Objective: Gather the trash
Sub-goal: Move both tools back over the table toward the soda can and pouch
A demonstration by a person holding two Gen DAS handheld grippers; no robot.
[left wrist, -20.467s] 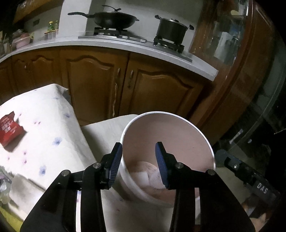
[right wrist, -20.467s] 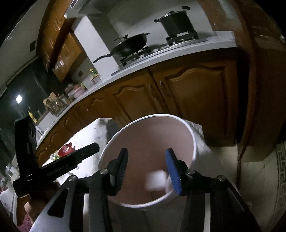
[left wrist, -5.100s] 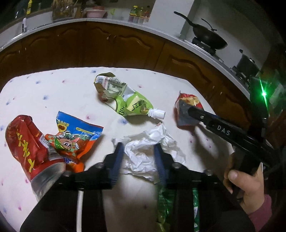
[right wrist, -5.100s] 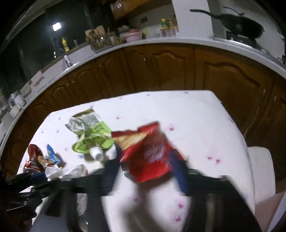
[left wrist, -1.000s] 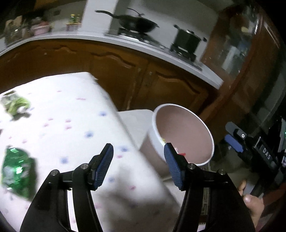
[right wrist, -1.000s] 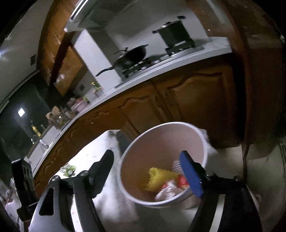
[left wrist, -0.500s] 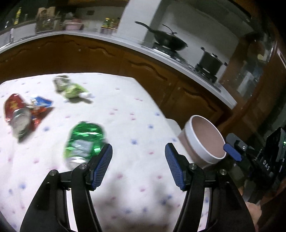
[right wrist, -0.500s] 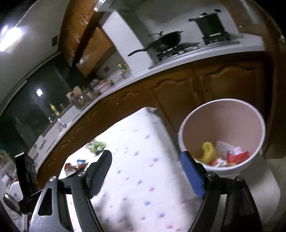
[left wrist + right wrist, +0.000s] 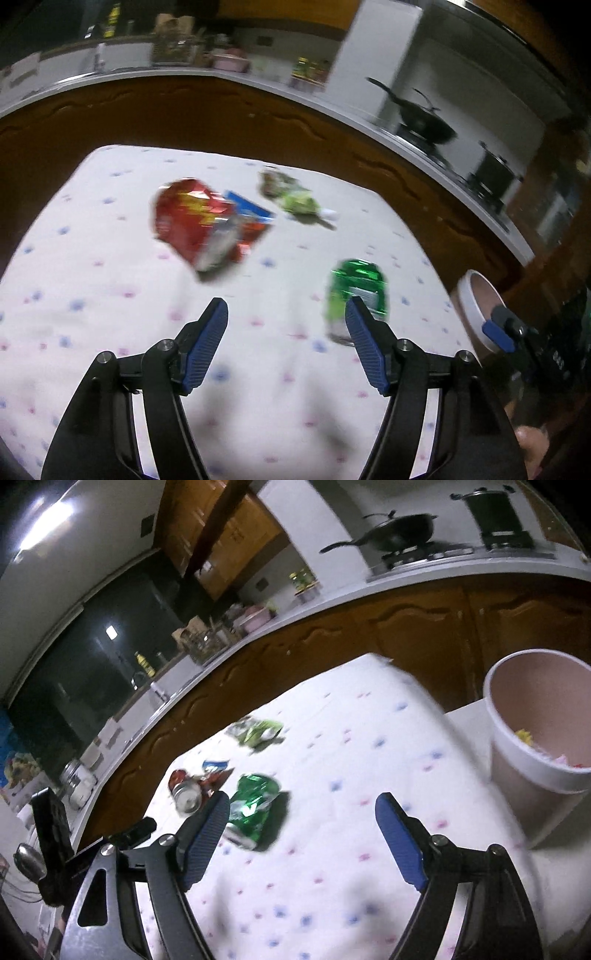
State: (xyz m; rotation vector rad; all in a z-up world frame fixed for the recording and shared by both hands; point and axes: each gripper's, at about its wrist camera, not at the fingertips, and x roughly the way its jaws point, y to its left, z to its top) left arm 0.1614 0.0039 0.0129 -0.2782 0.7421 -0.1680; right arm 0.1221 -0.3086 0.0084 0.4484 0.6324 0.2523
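Jaws of both the left gripper [image 9: 286, 328] and right gripper [image 9: 301, 823] gape empty; green wrapper [image 9: 356, 291] lies just beyond.

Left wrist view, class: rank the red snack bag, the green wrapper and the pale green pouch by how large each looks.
1. red snack bag
2. green wrapper, nearer the camera, so its true rank is unsure
3. pale green pouch, farthest away

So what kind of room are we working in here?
A home kitchen, most likely: a black wok and dark stockpot sit on a stove, above brown wooden cabinets along a pale countertop.
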